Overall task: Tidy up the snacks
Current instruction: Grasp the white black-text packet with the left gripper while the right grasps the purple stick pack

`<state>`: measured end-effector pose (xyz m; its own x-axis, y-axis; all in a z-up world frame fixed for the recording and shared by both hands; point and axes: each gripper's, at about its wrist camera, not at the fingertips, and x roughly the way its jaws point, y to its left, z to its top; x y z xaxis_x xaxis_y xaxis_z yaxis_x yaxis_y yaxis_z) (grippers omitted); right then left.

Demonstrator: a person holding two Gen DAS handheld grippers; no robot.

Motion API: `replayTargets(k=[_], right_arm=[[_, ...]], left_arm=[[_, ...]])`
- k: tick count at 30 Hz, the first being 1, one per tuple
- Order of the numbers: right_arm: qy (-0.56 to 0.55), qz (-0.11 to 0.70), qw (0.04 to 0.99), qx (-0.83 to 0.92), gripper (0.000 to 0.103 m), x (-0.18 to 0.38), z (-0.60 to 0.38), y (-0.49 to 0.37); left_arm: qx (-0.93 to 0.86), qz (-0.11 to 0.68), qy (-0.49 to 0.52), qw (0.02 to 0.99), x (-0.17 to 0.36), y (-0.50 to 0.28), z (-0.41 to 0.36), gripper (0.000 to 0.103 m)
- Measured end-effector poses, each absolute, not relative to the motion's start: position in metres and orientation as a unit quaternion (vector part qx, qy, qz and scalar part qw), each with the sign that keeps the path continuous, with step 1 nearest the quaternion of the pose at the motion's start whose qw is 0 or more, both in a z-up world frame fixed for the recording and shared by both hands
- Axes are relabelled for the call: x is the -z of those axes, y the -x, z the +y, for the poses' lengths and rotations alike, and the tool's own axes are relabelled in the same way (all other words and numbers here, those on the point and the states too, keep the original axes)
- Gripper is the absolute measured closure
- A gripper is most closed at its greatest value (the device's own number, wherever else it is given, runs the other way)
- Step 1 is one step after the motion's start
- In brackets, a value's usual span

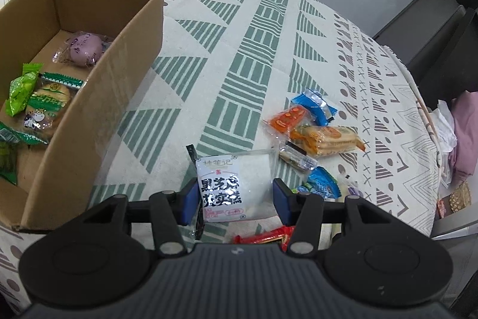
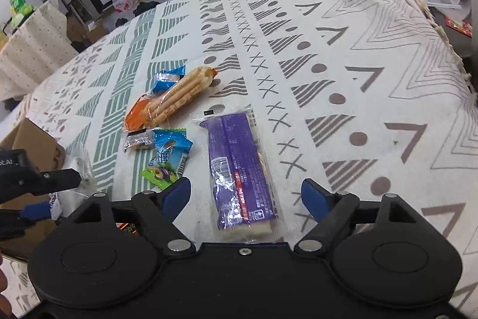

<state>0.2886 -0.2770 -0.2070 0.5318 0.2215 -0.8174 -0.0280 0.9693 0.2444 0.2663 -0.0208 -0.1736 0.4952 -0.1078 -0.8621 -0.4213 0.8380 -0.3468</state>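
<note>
Cardboard box (image 1: 89, 115) at our left, holding a purple-wrapped bun (image 1: 83, 48) and green-wrapped snacks (image 1: 21, 94). Our left gripper (image 1: 236, 193) grasps a white sesame-cake packet (image 1: 236, 184) between its blue pads, above the patterned tablecloth (image 1: 239, 50). Our right gripper (image 2: 246, 193), jaws released, straddles a purple wafer packet (image 2: 239, 166) lying on the cloth.

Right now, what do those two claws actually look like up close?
Both look alike: the left claw and right claw have black plastic bodies with two round bulges, black linkage arms joined by silver pivot pins, and blue pads on the fingertips. No cables show.
</note>
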Motion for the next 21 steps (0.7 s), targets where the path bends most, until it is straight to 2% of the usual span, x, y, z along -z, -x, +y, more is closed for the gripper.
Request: replayTargets(k=[2, 4, 7, 21], right_arm=[[-0.090, 0.491, 0.863, -0.076, 0.032, 0.211, -0.271, -0.292], [-0.076, 0.503, 0.857, -0.078, 0.051, 0.216, -0.265, -0.293], [-0.068, 0.507, 0.855, -0.079, 0.066, 0.212, -0.262, -0.293], [-0.142, 0.470, 0.867, -0.086, 0.069, 0.159, -0.265, -0.272]], left_arm=[[-0.098, 0.493, 0.264, 0.823, 0.174, -0.266, -0.020, 0.052], [-0.100, 0.493, 0.262, 0.824, 0.173, -0.266, -0.019, 0.052], [-0.100, 0.489, 0.260, 0.827, 0.169, -0.264, -0.018, 0.052], [-0.093, 0.437, 0.251, 0.859, 0.122, -0.243, -0.002, 0.052]])
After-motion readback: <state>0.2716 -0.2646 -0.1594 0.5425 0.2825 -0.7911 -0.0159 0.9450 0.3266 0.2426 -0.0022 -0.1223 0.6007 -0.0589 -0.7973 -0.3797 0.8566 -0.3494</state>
